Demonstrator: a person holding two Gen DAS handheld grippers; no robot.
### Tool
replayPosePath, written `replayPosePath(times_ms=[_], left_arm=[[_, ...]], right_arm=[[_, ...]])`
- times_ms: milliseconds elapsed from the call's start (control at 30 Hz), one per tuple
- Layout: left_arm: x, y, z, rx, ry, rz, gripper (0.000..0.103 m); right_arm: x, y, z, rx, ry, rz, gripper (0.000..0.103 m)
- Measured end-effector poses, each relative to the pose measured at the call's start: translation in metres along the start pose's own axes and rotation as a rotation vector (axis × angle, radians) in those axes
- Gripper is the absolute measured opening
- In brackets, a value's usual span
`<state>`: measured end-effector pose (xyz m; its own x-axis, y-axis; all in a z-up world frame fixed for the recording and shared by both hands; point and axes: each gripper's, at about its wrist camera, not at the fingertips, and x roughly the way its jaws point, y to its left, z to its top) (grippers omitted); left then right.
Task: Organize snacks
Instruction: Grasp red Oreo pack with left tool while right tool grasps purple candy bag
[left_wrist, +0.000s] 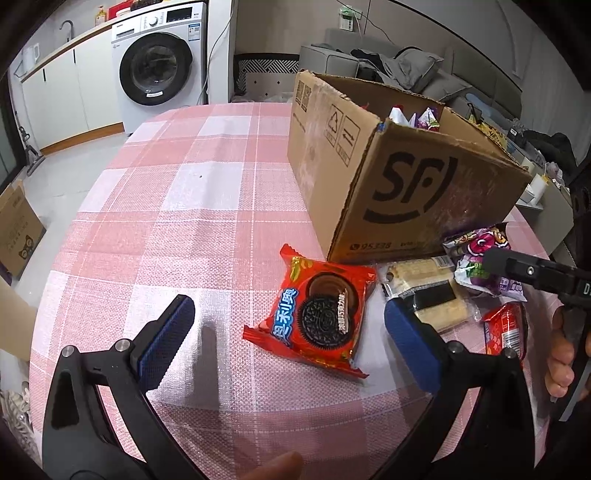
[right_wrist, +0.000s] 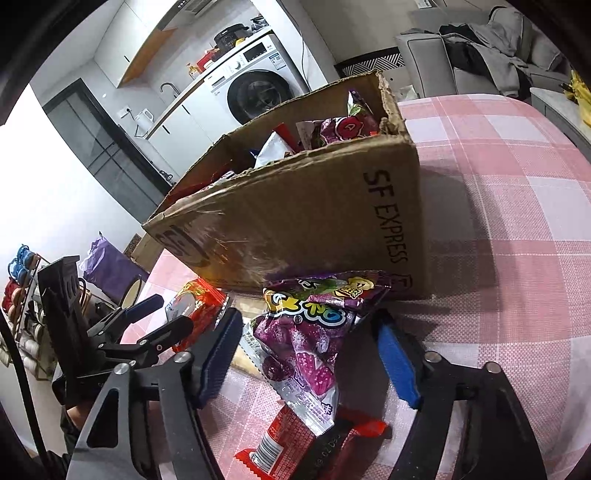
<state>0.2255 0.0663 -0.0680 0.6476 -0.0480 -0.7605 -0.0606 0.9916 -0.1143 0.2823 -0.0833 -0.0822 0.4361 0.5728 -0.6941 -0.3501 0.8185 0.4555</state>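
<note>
An open cardboard SF box (left_wrist: 388, 173) stands on the pink checked table and holds several snack packets (right_wrist: 332, 129). A red Oreo packet (left_wrist: 317, 314) lies in front of it, between the fingers of my open left gripper (left_wrist: 288, 328), which hovers just above the table. A pale wafer pack (left_wrist: 428, 291) lies beside it. My right gripper (right_wrist: 310, 350) is open around a purple grape candy bag (right_wrist: 306, 332) that lies against the box. A red packet (right_wrist: 295, 443) lies under that bag. The right gripper also shows in the left wrist view (left_wrist: 532, 273).
The pink checked tablecloth (left_wrist: 184, 206) covers a round table. A washing machine (left_wrist: 159, 66) and white cabinets stand beyond it. A grey sofa (left_wrist: 406, 70) with clothes is behind the box. Another cardboard box (left_wrist: 18, 229) sits on the floor at left.
</note>
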Motion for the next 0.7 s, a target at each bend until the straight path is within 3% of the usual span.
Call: replayPosePath(times_ms=[67,133,467,667,700], left_arm=[[0.002,0.000,0.000,0.002,0.006,0.003,0.102],[0.003,0.000,0.000,0.002,0.010,0.002,0.102],[0.006,0.004,-0.002,-0.014,0.023,0.003,0.102],[0.009,0.001,-0.004,0.010,0.034,-0.027,0.067],[0.008,0.000,-0.004,0.020,0.033,-0.051,0.052]], right_arm=[[0.000,0.000,0.000,0.003,0.000,0.014,0.056],[0.000,0.000,0.000,0.006,0.002,0.033,0.051],[-0.012,0.023,-0.004,-0.097,-0.020,0.053,0.048],[-0.014,0.026,-0.004,-0.124,-0.012,0.065,0.048],[-0.014,0.026,-0.005,-0.124,-0.012,0.066,0.048]])
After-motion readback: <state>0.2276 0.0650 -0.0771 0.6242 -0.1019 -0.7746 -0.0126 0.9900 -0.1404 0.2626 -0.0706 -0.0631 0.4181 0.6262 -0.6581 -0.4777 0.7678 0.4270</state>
